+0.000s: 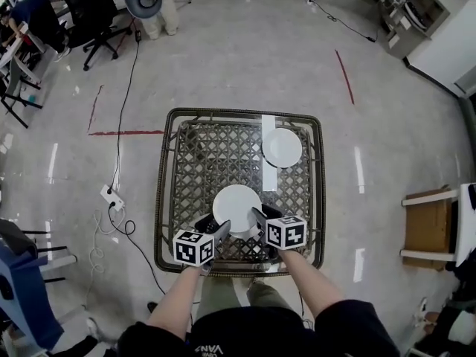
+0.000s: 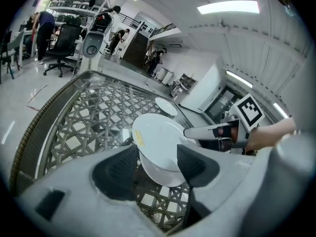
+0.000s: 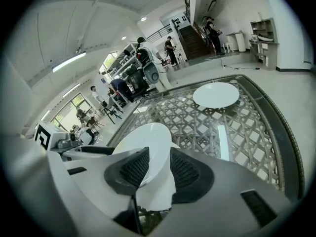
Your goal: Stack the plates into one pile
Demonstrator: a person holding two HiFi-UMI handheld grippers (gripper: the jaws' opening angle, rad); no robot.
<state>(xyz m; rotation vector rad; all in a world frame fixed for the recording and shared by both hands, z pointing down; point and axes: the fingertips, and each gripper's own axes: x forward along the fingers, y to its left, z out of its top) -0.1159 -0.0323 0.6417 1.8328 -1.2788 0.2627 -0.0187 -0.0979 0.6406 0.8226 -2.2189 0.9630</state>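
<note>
**Left:** your left gripper (image 1: 221,229) has its jaws set wide, and they close on the left rim of the near plate (image 1: 236,207).

**Centre:** this plate is at the near middle of the lattice table (image 1: 161,199).

**Right:** your right gripper (image 1: 257,216) is clamped on the same plate's right rim. The second plate (image 1: 282,148) lies far right on the table, well apart from the first.

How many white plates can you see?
2. The near plate is at the front of the table; the far plate lies back right. Another might hide beneath the near plate.
</note>
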